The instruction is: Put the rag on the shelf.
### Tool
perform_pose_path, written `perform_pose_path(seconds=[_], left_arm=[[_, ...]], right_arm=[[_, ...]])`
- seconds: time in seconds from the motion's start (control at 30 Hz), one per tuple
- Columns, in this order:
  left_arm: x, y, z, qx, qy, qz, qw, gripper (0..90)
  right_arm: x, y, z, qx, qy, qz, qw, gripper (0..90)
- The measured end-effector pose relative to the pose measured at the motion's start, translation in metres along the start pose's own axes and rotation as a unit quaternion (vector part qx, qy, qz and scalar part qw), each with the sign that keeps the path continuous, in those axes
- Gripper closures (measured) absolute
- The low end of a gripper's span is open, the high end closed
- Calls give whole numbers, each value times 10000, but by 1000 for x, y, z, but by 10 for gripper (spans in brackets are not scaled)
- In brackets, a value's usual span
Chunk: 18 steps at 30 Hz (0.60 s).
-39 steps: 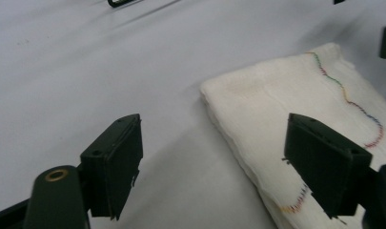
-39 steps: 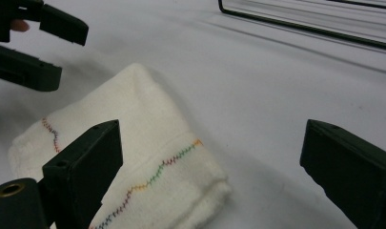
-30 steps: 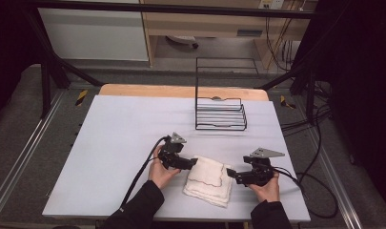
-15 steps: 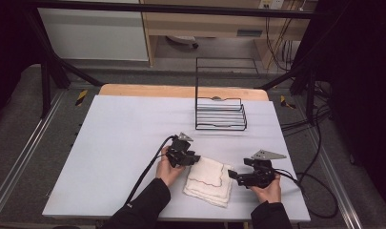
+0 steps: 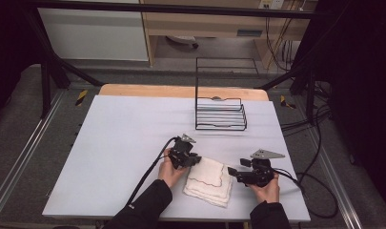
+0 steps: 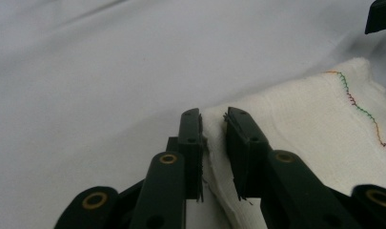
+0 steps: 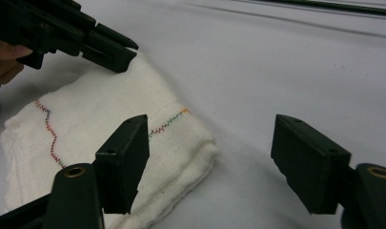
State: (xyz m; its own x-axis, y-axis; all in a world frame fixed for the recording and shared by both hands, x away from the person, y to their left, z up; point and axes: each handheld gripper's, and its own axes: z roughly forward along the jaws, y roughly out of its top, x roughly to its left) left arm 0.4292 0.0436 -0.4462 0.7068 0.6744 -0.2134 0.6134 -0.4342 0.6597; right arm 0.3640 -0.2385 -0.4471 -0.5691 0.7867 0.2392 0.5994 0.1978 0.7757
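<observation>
The folded white cloth (image 5: 208, 180) lay on the near part of the grey table (image 5: 124, 138), between the two hands, with a wavy coloured stitch line (image 7: 47, 129) across its top. The left gripper (image 6: 213, 125) was at the far left corner of the cloth; its jaws stood almost closed with a thin edge of the fabric between them, so it seemed to pinch only the top layers. The right gripper (image 7: 209, 157) was wide open, just beside the right edge of the cloth and not touching it. To do this step well, I think the left jaws should close fully on the corner before any lifting, and take all the layers wanted, not a few threads. The right gripper should come lower and take the near corner in the same way. The black wire rack (image 5: 220, 114) stood well apart, at the far side.
</observation>
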Motion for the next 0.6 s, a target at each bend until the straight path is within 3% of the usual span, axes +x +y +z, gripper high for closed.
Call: perform_pose_path(seconds=[0.23,0.33,0.5,0.6], left_arm=[[-10,1,0,37,274,240,9993,795],[-11,0,0,39,290,285,9992,797],[-11,0,0,22,303,331,9990,798],[-10,-1,0,10,281,357,9990,798]], right_arm=[[-2,1,7,78,-106,46,9999,458],[-1,2,10,86,-82,95,9999,492],[4,2,21,308,-160,-62,9994,583],[6,1,21,344,-85,43,9994,643]])
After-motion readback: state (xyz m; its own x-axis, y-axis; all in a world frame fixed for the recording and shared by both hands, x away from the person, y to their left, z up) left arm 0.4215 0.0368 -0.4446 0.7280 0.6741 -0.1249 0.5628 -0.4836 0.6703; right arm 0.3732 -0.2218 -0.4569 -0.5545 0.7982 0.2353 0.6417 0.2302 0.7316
